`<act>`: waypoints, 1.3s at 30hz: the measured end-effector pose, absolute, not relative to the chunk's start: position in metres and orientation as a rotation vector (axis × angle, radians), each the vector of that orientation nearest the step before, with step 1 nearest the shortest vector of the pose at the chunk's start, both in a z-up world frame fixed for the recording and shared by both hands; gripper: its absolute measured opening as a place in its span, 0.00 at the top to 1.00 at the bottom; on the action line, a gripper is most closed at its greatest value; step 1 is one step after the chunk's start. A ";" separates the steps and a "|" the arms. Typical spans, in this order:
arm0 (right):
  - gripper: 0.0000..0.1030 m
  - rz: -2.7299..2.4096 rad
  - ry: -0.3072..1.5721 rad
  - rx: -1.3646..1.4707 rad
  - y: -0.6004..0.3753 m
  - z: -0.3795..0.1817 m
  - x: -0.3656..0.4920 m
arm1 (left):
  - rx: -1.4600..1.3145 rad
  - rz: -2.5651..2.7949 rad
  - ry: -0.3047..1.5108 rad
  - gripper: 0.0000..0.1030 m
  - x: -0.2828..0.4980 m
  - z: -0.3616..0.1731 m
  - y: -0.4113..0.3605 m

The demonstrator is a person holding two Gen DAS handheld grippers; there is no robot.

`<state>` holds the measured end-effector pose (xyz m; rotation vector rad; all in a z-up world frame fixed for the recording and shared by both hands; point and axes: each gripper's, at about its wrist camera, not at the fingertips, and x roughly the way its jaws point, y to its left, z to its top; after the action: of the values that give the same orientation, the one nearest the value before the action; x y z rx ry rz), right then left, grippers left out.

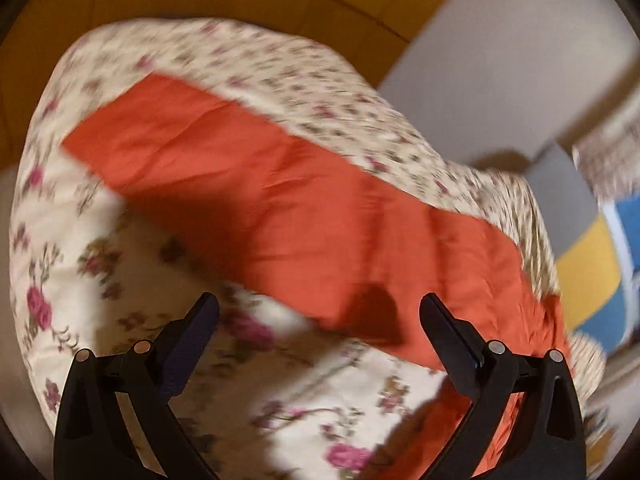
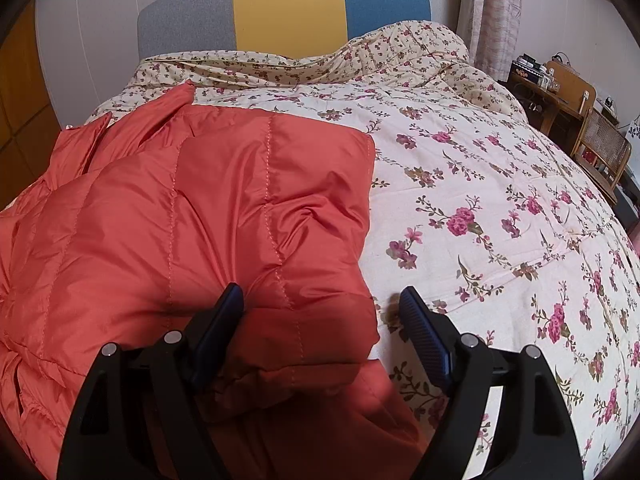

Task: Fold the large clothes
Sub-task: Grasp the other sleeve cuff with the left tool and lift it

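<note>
Both jaws open, empty; orange quilted jacket (image 2: 208, 216) on floral bedspread (image 2: 500, 216); tricolour headboard (image 2: 288, 8) behind.

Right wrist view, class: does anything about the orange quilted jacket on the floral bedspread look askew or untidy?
Yes. The orange quilted jacket lies rumpled, its left side bunched into puffy folds, while its right edge lies straight on the floral bedspread. Nothing looks torn or spilled.

Floral quilt (image 2: 480, 184); tricolour headboard (image 2: 288, 12)
</note>
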<state>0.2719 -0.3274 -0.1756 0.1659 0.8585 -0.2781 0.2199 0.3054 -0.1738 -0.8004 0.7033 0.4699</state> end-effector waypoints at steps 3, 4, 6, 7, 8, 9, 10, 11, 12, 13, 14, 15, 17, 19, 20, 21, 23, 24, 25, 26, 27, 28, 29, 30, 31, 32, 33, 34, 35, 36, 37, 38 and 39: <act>0.23 -0.279 0.858 0.165 -0.327 -0.175 0.272 | -0.883 0.447 0.637 0.03 0.208 -0.178 0.317; 0.23 -0.279 0.859 0.166 -0.327 -0.176 0.272 | -0.886 0.450 0.636 0.03 0.209 -0.177 0.318; 0.23 -0.279 0.859 0.166 -0.327 -0.176 0.272 | -0.916 0.457 0.621 0.03 0.211 -0.178 0.324; 0.23 -0.278 0.859 0.167 -0.327 -0.175 0.272 | -0.934 0.462 0.609 0.03 0.212 -0.179 0.330; 0.23 -0.279 0.858 0.167 -0.327 -0.175 0.272 | -0.949 0.471 0.602 0.03 0.213 -0.179 0.335; 0.23 -0.279 0.858 0.166 -0.327 -0.175 0.272 | -0.966 0.484 0.593 0.03 0.215 -0.179 0.340; 0.23 -0.279 0.858 0.166 -0.327 -0.175 0.272 | -0.979 0.494 0.586 0.04 0.216 -0.178 0.343; 0.22 -0.279 0.859 0.166 -0.327 -0.175 0.272 | -0.994 0.505 0.578 0.04 0.217 -0.178 0.347; 0.22 -0.280 0.858 0.166 -0.327 -0.175 0.272 | -1.009 0.519 0.571 0.04 0.220 -0.178 0.350; 0.22 -0.280 0.858 0.166 -0.327 -0.175 0.272 | -1.020 0.531 0.564 0.04 0.221 -0.178 0.353; 0.22 -0.280 0.859 0.166 -0.327 -0.175 0.272 | -1.030 0.544 0.558 0.04 0.223 -0.178 0.355; 0.22 -0.280 0.859 0.166 -0.327 -0.175 0.272 | -1.036 0.560 0.554 0.05 0.226 -0.178 0.357; 0.22 -0.280 0.859 0.167 -0.327 -0.175 0.272 | -1.036 0.590 0.552 0.10 0.232 -0.179 0.360; 0.22 -0.280 0.859 0.166 -0.327 -0.175 0.272 | -1.038 0.625 0.560 0.21 0.238 -0.179 0.364; 0.22 -0.280 0.859 0.166 -0.327 -0.175 0.272 | -1.040 0.642 0.560 0.24 0.239 -0.179 0.365; 0.22 -0.280 0.859 0.166 -0.328 -0.175 0.272 | -1.043 0.648 0.557 0.35 0.241 -0.180 0.366; 0.22 -0.280 0.859 0.167 -0.328 -0.175 0.272 | -1.053 0.640 0.578 0.58 0.246 -0.183 0.368; 0.22 -0.280 0.859 0.166 -0.328 -0.175 0.272 | -1.053 0.636 0.585 0.78 0.247 -0.183 0.368; 0.22 -0.280 0.859 0.166 -0.328 -0.175 0.272 | -1.045 0.636 0.588 0.81 0.247 -0.183 0.368; 0.21 -0.280 0.859 0.167 -0.328 -0.175 0.272 | -1.028 0.643 0.579 0.81 0.246 -0.181 0.366; 0.21 -0.281 0.859 0.166 -0.328 -0.175 0.272 | -1.000 0.648 0.564 0.82 0.245 -0.177 0.363; 0.21 -0.281 0.859 0.166 -0.328 -0.175 0.272 | -0.963 0.650 0.555 0.89 0.245 -0.173 0.359; 0.21 -0.281 0.859 0.166 -0.328 -0.175 0.272 | -0.934 0.654 0.551 0.89 0.245 -0.169 0.355; 0.21 -0.281 0.859 0.166 -0.328 -0.175 0.272 | -0.893 0.656 0.535 0.89 0.245 -0.162 0.350; 0.21 -0.281 0.859 0.166 -0.328 -0.175 0.272 | -0.861 0.656 0.515 0.89 0.243 -0.155 0.345; 0.21 -0.281 0.859 0.166 -0.328 -0.175 0.272 | -0.839 0.655 0.501 0.89 0.243 -0.150 0.341; 0.21 -0.281 0.859 0.166 -0.328 -0.175 0.272 | -0.801 0.649 0.480 0.89 0.243 -0.141 0.333; 0.21 -0.281 0.859 0.166 -0.328 -0.175 0.272 | -0.769 0.644 0.465 0.89 0.244 -0.134 0.327; 0.21 -0.281 0.859 0.166 -0.328 -0.175 0.272 | -0.733 0.639 0.448 0.89 0.244 -0.127 0.321; 0.21 -0.281 0.859 0.166 -0.328 -0.175 0.272 | -0.685 0.631 0.427 0.89 0.246 -0.118 0.311; 0.21 -0.281 0.859 0.167 -0.328 -0.175 0.272 | -0.646 0.620 0.408 0.89 0.247 -0.111 0.303; 0.21 -0.281 0.859 0.167 -0.328 -0.175 0.272 | -0.592 0.600 0.386 0.89 0.248 -0.102 0.290; 0.21 -0.281 0.859 0.166 -0.328 -0.175 0.272 | -0.546 0.582 0.372 0.89 0.249 -0.095 0.279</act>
<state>0.2717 -0.3276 -0.1751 0.1664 0.8593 -0.2813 0.2488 0.2792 -0.0948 -0.5463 0.3718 0.5818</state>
